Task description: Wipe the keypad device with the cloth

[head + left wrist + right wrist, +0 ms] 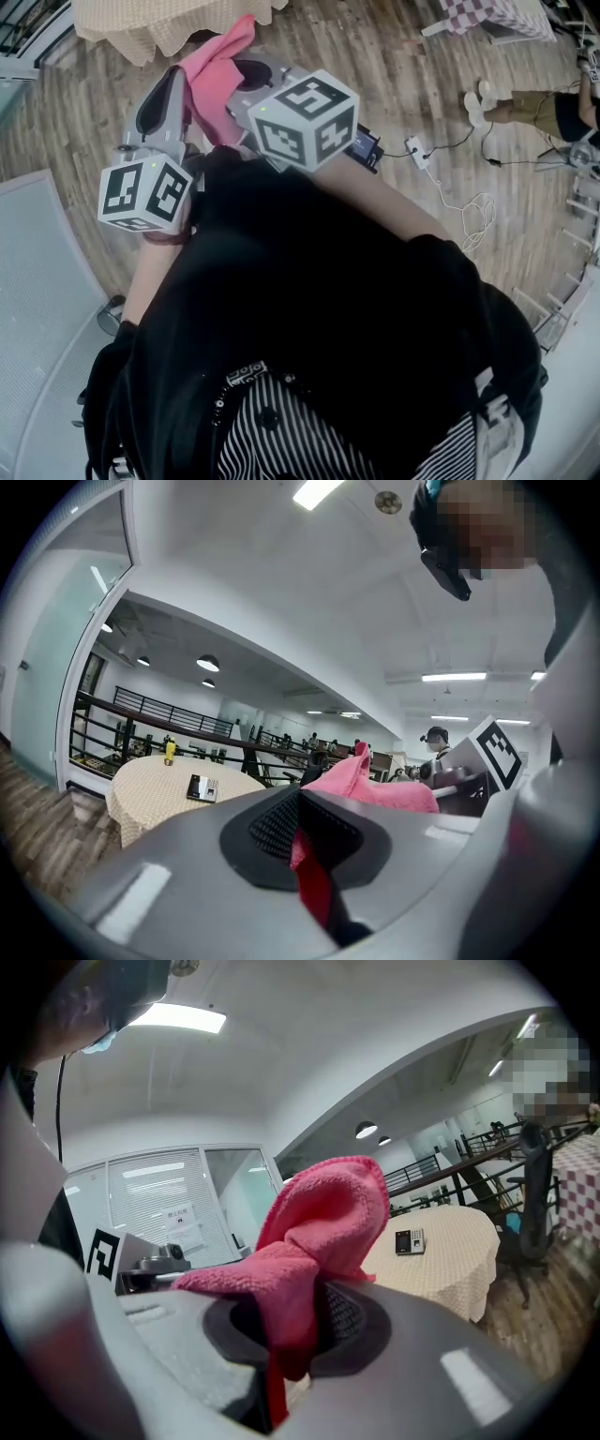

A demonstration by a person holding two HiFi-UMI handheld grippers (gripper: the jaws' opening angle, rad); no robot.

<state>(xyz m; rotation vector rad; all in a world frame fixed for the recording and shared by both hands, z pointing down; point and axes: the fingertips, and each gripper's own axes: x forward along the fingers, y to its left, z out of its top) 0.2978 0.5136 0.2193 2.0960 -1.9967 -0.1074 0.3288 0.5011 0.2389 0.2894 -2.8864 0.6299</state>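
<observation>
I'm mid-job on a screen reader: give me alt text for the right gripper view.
The right gripper has its jaws shut on a pink terry cloth, which bunches up above them. Beyond, a small dark keypad device lies on a round table with a beige cover.

The place looked like a large open-plan office hall, or perhaps a canteen. It had a wood-plank floor and strip ceiling lights. In the left gripper view a cloth-covered round table stood at eight o'clock, with a railed gallery behind it. In the right gripper view a glass partition with blinds stood at nine o'clock.
</observation>
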